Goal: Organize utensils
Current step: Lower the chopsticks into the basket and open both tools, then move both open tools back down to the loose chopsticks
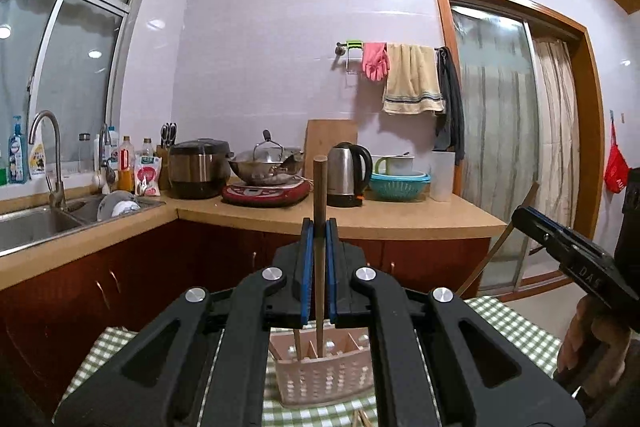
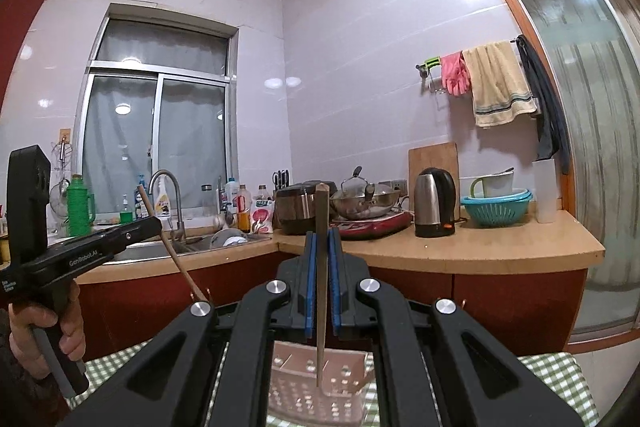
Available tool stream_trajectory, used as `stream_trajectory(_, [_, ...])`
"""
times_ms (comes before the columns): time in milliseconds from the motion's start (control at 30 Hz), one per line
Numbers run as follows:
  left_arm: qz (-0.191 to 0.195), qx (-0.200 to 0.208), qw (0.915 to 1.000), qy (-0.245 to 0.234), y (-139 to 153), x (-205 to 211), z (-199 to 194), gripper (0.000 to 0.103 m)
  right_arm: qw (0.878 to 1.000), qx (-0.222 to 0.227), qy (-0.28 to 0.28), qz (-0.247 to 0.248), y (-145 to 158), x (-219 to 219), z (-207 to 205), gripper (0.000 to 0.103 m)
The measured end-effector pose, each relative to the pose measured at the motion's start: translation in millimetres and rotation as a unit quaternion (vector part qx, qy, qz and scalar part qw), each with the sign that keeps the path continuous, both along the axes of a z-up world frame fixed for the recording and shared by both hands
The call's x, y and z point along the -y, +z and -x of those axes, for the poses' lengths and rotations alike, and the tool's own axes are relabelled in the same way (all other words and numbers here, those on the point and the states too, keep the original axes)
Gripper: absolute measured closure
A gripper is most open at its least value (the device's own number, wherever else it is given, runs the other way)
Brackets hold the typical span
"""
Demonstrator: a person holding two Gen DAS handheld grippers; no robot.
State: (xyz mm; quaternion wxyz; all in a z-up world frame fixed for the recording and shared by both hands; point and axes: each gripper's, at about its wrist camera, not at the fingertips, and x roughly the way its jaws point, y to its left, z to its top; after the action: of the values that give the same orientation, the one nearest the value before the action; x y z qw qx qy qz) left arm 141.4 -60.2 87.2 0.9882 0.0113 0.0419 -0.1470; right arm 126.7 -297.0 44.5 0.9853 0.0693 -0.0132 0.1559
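Note:
My left gripper [image 1: 319, 227] is shut on a brown wooden chopstick [image 1: 319, 195] held upright, its lower tip down inside a compartment of the pink perforated utensil holder [image 1: 324, 379]. Another chopstick [image 1: 298, 343] stands in the holder's left compartment. My right gripper [image 2: 321, 237] is shut on a second wooden chopstick [image 2: 321, 267], upright, its tip hanging just above the same holder [image 2: 320, 387]. The right gripper [image 1: 532, 217] shows at the right of the left wrist view, the left gripper [image 2: 154, 223] at the left of the right wrist view.
The holder stands on a green checked tablecloth [image 1: 508, 327]. More chopstick ends [image 1: 362, 419] lie at the near edge. Behind are red cabinets [image 1: 120, 267], a wooden counter [image 1: 400, 219] with kettle [image 1: 348, 179], wok, rice cooker and teal basket, and a sink [image 1: 32, 227].

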Motion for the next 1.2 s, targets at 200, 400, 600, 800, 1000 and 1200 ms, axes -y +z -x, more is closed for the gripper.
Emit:
stream_trajectory(200, [-0.009,-0.004,0.9999,0.009,-8.6,4.4,-24.5,0.096,1.000,-0.007,0.000,0.003,-6.3,-4.7,-26.5,0.096])
stream_trajectory(400, [-0.015,-0.022,0.9995,0.015,-28.2,8.0,-52.3,0.096,1.000,-0.029,0.005,0.004,-22.2,-11.0,-47.9,0.096])
stream_trajectory(600, [-0.022,-0.034,0.9989,0.024,-49.3,8.1,-69.4,0.096,0.998,-0.054,0.008,0.012,-42.9,-15.8,-65.2,0.096])
stream_trajectory(800, [-0.019,-0.056,0.9979,0.025,-71.4,3.4,-81.6,0.096,0.997,-0.078,0.011,0.020,-61.1,-21.5,-76.9,0.096])
stream_trajectory(1000, [-0.025,-0.071,0.9969,0.024,-90.2,1.8,-86.9,0.095,0.992,-0.123,0.019,0.026,-79.6,-27.9,-88.6,0.094])
stream_trajectory(1200, [-0.017,-0.072,0.9971,0.020,-91.6,-1.4,-84.0,0.066,0.993,-0.118,0.009,0.025,-78.2,-27.7,-80.9,0.061])
